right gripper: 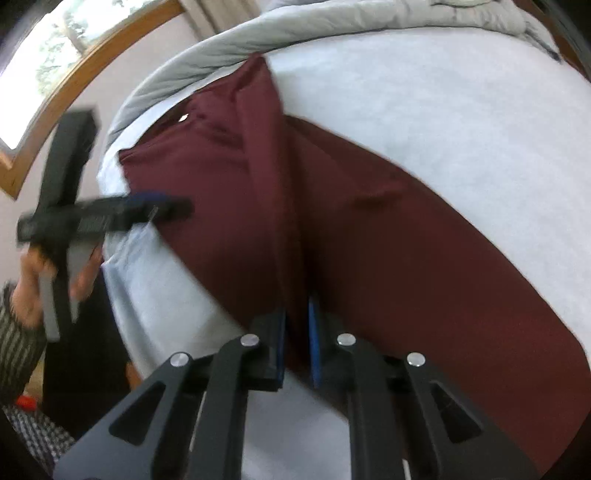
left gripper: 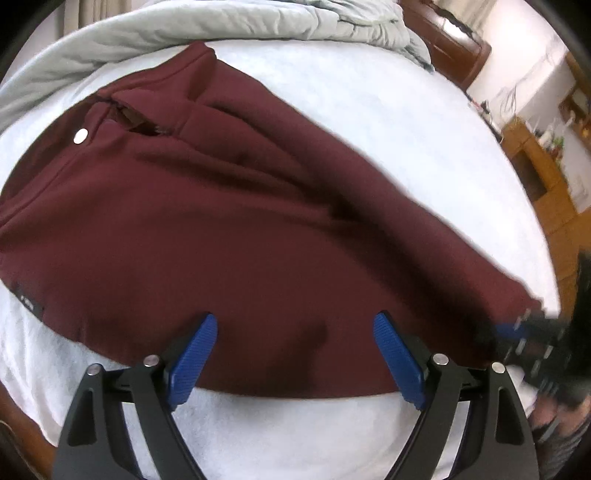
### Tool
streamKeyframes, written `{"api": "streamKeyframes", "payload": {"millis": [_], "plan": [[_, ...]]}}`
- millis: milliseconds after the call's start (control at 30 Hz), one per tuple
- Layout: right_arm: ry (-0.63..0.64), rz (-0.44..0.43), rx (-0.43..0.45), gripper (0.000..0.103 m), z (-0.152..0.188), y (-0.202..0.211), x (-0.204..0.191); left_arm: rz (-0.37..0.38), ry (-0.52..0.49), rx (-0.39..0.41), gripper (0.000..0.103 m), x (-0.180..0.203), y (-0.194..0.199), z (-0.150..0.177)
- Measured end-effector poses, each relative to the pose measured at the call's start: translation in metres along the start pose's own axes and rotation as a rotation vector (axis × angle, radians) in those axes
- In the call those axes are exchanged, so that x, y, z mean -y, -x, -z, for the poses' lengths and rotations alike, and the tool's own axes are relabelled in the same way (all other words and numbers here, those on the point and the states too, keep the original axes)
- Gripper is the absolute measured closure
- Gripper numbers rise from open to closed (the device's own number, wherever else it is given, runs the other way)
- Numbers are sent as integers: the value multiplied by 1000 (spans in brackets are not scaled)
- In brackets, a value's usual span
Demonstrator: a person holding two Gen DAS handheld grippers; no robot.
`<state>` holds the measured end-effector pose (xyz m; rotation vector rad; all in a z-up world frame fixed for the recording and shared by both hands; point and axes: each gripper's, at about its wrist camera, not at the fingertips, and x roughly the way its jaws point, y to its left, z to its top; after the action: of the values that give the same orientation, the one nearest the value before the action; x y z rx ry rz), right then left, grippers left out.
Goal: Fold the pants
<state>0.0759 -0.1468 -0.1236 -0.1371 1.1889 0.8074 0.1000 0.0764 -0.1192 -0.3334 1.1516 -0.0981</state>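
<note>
Basically, white-sheeted bed [left gripper: 406, 122] w/ grey quilt [left gripper: 184, 22] bunched at far edge; maroon fabric pants [left gripper: 221, 221] spread flat across it. Left claw [left gripper: 295, 354] gapes wide over near hem; right claw [right gripper: 297, 343] pinched on pants fold.

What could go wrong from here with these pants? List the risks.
1. The right gripper is shut on only a thin ridge of the maroon pants; a pull could slip it free or lift one layer only.
2. The left gripper hangs open over the near edge, gripping nothing, so a pull now would probably drag the cloth askew.
3. The waistband end lies against the grey quilt, which might snag it during the fold.
</note>
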Motion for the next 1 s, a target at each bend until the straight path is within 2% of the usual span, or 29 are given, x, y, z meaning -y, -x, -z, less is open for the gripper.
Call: {"api": "streamKeyframes", "payload": {"millis": [100,167,267,433,500,667,800,1000], "plan": [[-21,-15,-58,94,12,-24,0,53,49,2,16,2,0,-26],[-52,-16,-52,94,15,-28,4,24,47,-4,16,9,-2,-52],[-119,-62,-34,94,17,-24,16,-74,43,-31,16,16,-11,-93],[-121,-63,-26,93,20,-24,16,-231,47,-162,16,18,-46,-156],[-132,-73,-22,93,20,-24,17,-264,71,-215,16,11,-62,-175],[-165,-106,-3,94,23,-22,26,-349,97,-336,18,21,-106,-206],[-161,-114,3,94,24,-19,29,-373,100,-358,16,25,-123,-215],[-182,-132,11,94,26,-16,34,-433,95,-531,14,26,-170,-235]]}}
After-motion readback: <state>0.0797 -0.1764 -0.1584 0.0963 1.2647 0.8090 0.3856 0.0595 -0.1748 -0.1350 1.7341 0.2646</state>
